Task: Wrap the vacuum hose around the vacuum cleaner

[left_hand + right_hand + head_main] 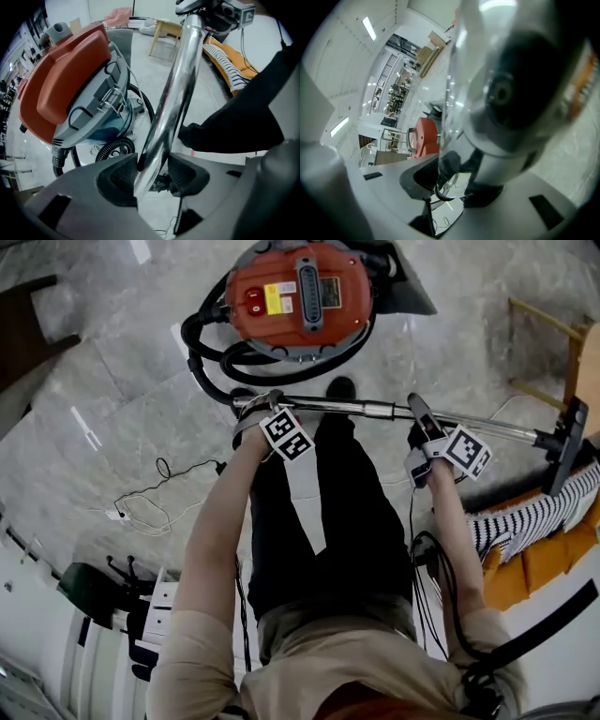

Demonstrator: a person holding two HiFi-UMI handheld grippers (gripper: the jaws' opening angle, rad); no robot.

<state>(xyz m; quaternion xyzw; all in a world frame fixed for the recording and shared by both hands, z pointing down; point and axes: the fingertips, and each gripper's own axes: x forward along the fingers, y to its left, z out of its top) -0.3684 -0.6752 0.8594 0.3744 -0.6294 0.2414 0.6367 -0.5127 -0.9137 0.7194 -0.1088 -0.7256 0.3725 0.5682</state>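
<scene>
The vacuum cleaner (298, 294), red-topped on a grey body, stands on the marble floor with its black ribbed hose (201, 354) looped round its left and front. The hose runs into a chrome wand (375, 410) held level, with the black floor nozzle (566, 454) at its right end. My left gripper (265, 406) is shut on the wand near the hose end. In the left gripper view the wand (165, 117) passes between the pads, with the vacuum cleaner (65, 86) beyond. My right gripper (420, 420) is shut on the wand further right. Its own view is filled by the blurred wand (506, 93).
A wooden chair (561, 341) stands at the right. Below it lies an orange cushion (539, 570) with a striped cloth (534, 517). A thin white cord (141, 512) is loose on the floor at the left. White shelving (141, 615) stands at the lower left. The person's black-trousered legs are under the wand.
</scene>
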